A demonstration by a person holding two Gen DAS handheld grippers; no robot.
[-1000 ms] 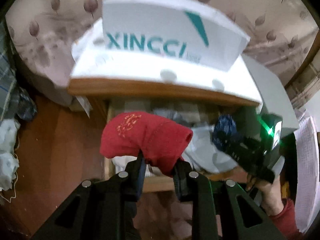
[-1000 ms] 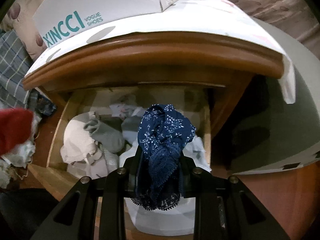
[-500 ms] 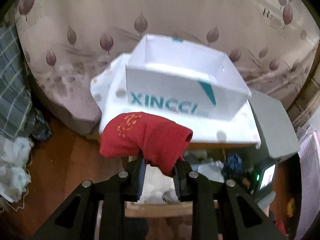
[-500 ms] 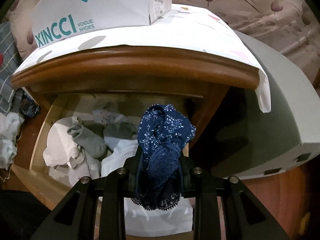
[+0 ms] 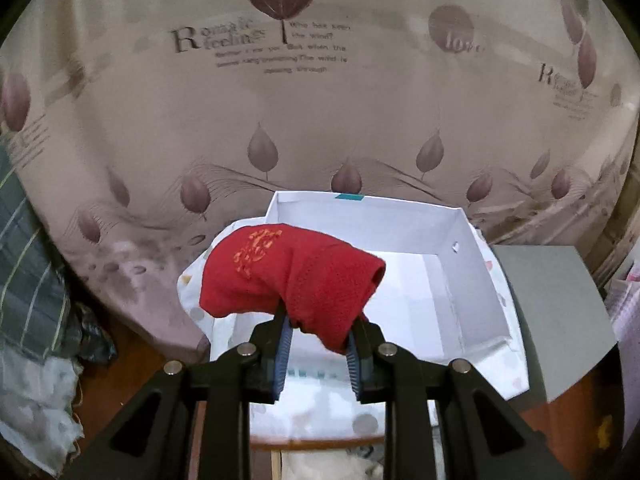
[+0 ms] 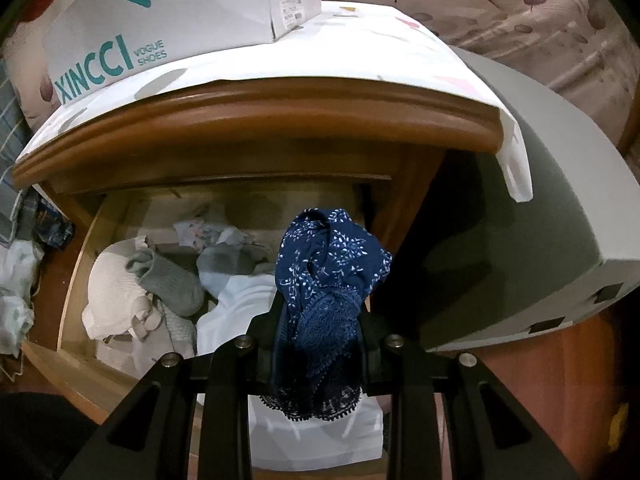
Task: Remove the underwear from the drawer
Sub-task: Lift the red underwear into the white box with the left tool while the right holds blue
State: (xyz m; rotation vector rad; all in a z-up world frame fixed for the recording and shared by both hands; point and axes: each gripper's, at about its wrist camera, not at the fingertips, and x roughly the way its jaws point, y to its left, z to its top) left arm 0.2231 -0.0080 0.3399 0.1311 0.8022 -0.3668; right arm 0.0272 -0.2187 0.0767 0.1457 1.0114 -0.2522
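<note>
My left gripper (image 5: 320, 330) is shut on red underwear (image 5: 288, 276) and holds it just above the near-left edge of the open white shoe box (image 5: 472, 280) on the nightstand. My right gripper (image 6: 320, 312) is shut on navy floral underwear with a lace trim (image 6: 328, 280) and holds it above the right part of the open wooden drawer (image 6: 80, 264). The drawer holds white and grey garments (image 6: 168, 284).
The nightstand top (image 6: 360, 40) is covered by a white spotted cloth. A grey box (image 6: 540, 208) stands to its right. The leaf-patterned bed sheet (image 5: 320, 100) rises behind. A plaid cloth and white rags (image 5: 32, 340) lie on the floor at left.
My left gripper has risen from drawer level to above the shoe box with the red underwear. My right gripper has lifted slightly and shifted right with the navy underwear.
</note>
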